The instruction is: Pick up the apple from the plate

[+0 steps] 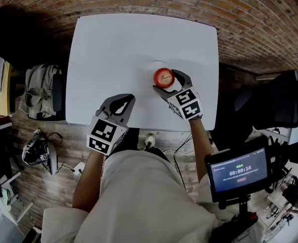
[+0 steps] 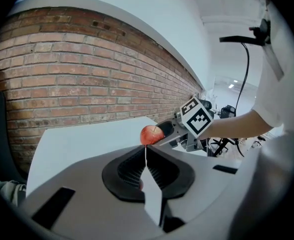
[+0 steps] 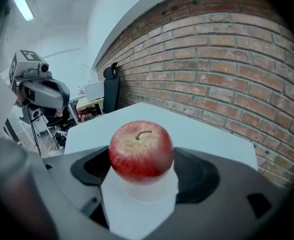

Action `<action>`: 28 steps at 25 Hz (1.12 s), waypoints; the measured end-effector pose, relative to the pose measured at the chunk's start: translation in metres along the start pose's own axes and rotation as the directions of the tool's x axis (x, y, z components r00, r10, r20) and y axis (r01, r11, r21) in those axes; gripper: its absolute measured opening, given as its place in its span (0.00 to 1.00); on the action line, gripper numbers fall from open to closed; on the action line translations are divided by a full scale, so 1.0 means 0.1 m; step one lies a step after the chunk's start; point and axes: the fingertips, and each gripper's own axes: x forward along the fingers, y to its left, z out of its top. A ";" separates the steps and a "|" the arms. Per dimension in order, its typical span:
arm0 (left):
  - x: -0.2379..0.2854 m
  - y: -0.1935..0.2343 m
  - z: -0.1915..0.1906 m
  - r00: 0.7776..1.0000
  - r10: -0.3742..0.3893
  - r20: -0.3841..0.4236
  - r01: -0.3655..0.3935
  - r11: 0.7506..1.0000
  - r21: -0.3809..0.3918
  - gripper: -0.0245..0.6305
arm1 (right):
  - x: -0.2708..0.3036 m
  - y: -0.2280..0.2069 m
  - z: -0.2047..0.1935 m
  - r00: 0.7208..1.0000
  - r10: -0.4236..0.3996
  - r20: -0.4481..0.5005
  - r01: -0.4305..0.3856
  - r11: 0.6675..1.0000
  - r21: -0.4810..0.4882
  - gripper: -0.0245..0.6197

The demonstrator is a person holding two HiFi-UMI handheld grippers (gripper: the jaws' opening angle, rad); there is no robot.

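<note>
A red apple (image 1: 164,77) with a short stem sits between the jaws of my right gripper (image 1: 168,83), right of the middle of the white table (image 1: 113,49). In the right gripper view both pads press the apple (image 3: 141,149), and the small white plate (image 3: 146,188) shows just beneath it. The plate's rim (image 1: 153,65) peeks out beyond the apple in the head view. My left gripper (image 1: 130,98) hovers at the table's near edge, left of the apple, its jaws closed tip to tip (image 2: 146,156) on nothing. From there the apple (image 2: 150,134) appears raised off the tabletop.
A chair draped with clothing (image 1: 41,90) stands left of the table, and a black chair (image 1: 270,105) stands to its right. A screen on a stand (image 1: 238,172) is at my lower right. A brick wall (image 3: 226,64) rises behind the table's far edge.
</note>
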 end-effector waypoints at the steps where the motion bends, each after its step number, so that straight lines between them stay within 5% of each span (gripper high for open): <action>1: -0.02 0.00 0.02 1.000 0.002 0.005 -0.002 1.000 0.004 0.05 | -0.04 0.01 0.02 1.000 -0.003 0.006 0.003 1.000 0.002 0.64; 28: -0.28 -0.29 0.61 0.992 0.012 0.127 -0.032 0.987 0.159 0.05 | -1.24 0.27 0.64 0.975 -0.112 0.190 0.107 0.994 0.034 0.64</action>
